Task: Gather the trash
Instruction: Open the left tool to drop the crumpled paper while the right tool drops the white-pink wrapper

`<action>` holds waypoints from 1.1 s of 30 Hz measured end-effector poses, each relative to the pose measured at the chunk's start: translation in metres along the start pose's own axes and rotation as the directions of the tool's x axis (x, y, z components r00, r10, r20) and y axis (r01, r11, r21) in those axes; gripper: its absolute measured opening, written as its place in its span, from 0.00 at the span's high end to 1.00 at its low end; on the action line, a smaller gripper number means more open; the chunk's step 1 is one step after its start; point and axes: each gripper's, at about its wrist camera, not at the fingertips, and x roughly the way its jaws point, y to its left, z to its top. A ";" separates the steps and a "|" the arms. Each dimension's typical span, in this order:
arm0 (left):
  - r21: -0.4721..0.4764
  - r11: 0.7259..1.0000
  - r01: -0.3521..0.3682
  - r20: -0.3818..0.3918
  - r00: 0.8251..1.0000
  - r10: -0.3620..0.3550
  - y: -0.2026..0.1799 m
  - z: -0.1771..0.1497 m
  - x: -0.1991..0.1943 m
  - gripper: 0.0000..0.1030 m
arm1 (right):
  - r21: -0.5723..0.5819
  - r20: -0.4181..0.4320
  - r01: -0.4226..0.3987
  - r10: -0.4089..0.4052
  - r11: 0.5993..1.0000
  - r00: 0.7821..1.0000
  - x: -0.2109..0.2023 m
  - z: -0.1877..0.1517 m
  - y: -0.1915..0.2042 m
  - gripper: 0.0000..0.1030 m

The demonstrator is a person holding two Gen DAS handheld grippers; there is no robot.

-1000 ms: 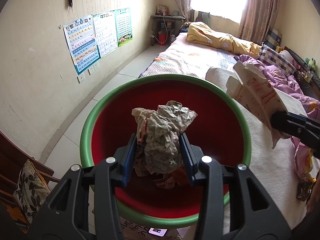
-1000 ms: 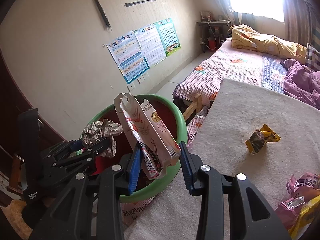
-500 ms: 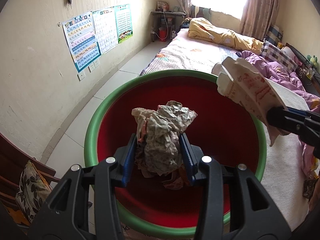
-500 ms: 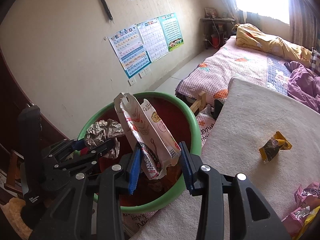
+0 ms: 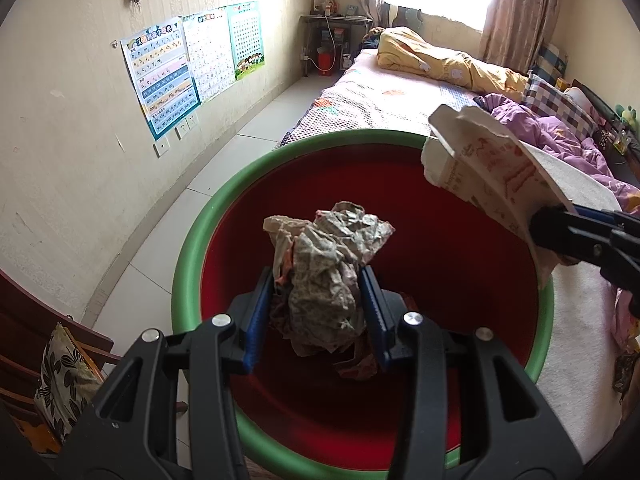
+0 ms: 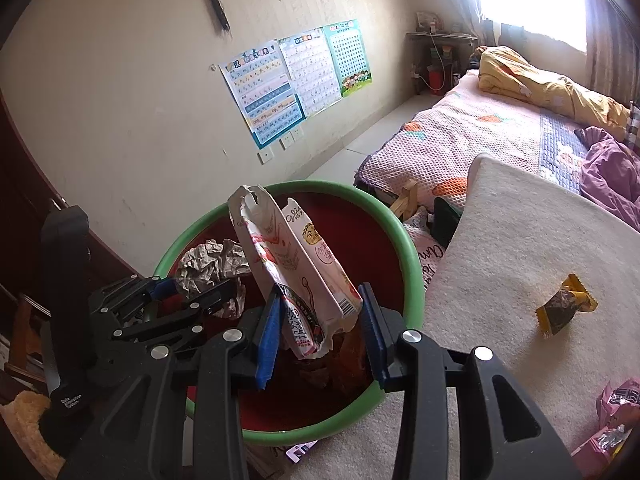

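Bedroom scene: cream wall with three posters [image 5: 192, 68] at 10 o'clock, one bed [image 5: 384, 96] running up toward the window at 1 o'clock. One bin [image 5: 188, 248], green rim, red inside, sits on the tiled floor and fills the centre of the left wrist view.

Left claw [image 5: 316, 304] is clamped on one crumpled paper wad [image 5: 324, 264], held over the bin's mouth, both blue pads pressing its sides. More crumpled scraps lie on the bin floor below it; count unclear.

Right claw [image 6: 320, 320] is clamped on one torn white-and-red snack bag [image 6: 288, 264], gripped near its lower end, bag standing up and tilted toward 11 o'clock. It sits over the bin [image 6: 408, 264] near the rim. From the left wrist view the same bag [image 5: 488, 172] enters at 3 o'clock, above the rim.

Right of the bin, one pale blanket [image 6: 520, 264] covers the near bed edge. On it: one yellow-and-dark candy wrapper [image 6: 564, 308] at 3 o'clock, well apart from the bin, and a cluster of pink wrappers [image 6: 616, 400] at 4 o'clock, cut off by the frame, so no count.
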 end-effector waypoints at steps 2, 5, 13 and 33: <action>0.000 1.000 0.000 -0.001 1.000 0.000 0.000 0.000 0.001 0.60 | -0.002 -0.001 0.001 -0.001 1.000 1.000 0.001 0.000 0.000 0.65; 0.005 1.000 -0.001 -0.003 1.000 0.001 0.001 0.000 0.002 0.60 | -0.005 -0.004 0.003 -0.003 1.000 1.000 0.002 0.001 0.000 0.64; 0.017 1.000 0.006 0.000 1.000 -0.006 0.000 0.003 0.005 0.60 | -0.005 -0.012 0.008 -0.008 1.000 1.000 0.006 0.003 0.003 0.64; -0.010 0.999 -0.047 0.026 0.999 0.047 -0.005 0.003 -0.005 0.36 | 0.020 0.031 -0.018 0.018 1.000 0.999 -0.012 0.005 -0.010 0.48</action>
